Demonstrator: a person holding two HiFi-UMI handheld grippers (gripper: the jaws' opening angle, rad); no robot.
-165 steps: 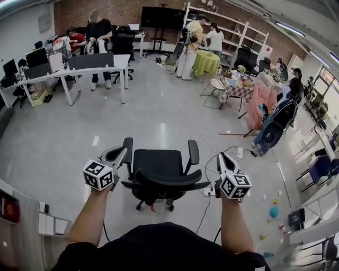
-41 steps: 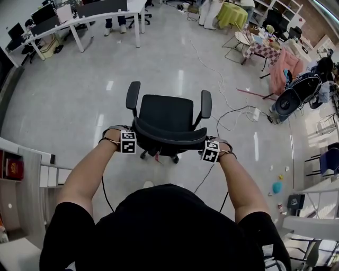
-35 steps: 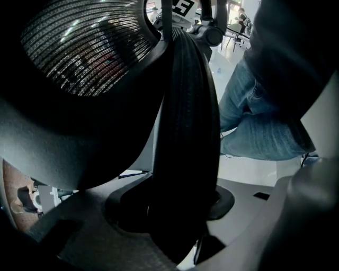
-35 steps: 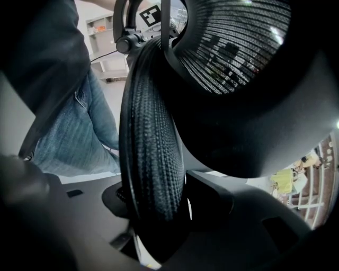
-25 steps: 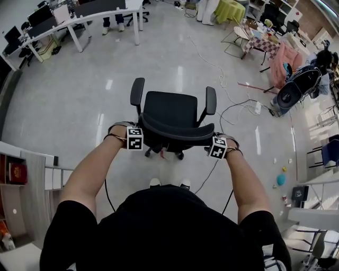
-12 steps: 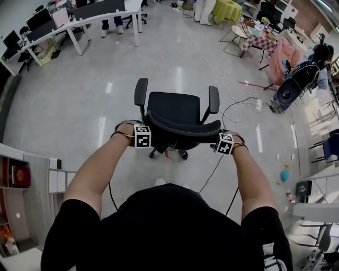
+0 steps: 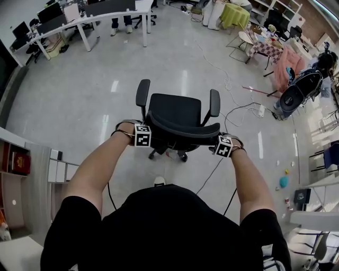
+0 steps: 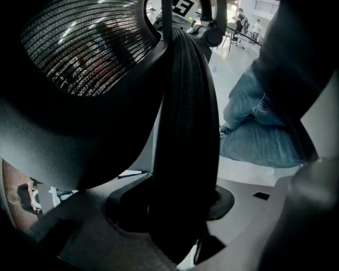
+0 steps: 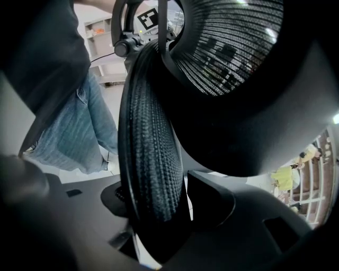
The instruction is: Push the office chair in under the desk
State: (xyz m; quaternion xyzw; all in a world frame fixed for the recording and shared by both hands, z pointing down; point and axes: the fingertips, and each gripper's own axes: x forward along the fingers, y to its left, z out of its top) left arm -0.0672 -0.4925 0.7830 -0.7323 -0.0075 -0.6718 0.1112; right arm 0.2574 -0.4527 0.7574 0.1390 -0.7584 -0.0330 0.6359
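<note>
a: item, place?
b: black mesh office chair [image 7: 177, 112], on glossy grey floor [image 7: 79, 106], well apart from white desk [image 7: 95, 18].
a: jaws?
b: left gripper [image 8: 183, 222], right gripper [image 9: 153, 222]: each clamped, fairly wide, on backrest rim [image 7: 183, 130].

Glossy grey floor [image 7: 79, 106]; green-clothed round table [image 7: 233, 15] at far end.
</note>
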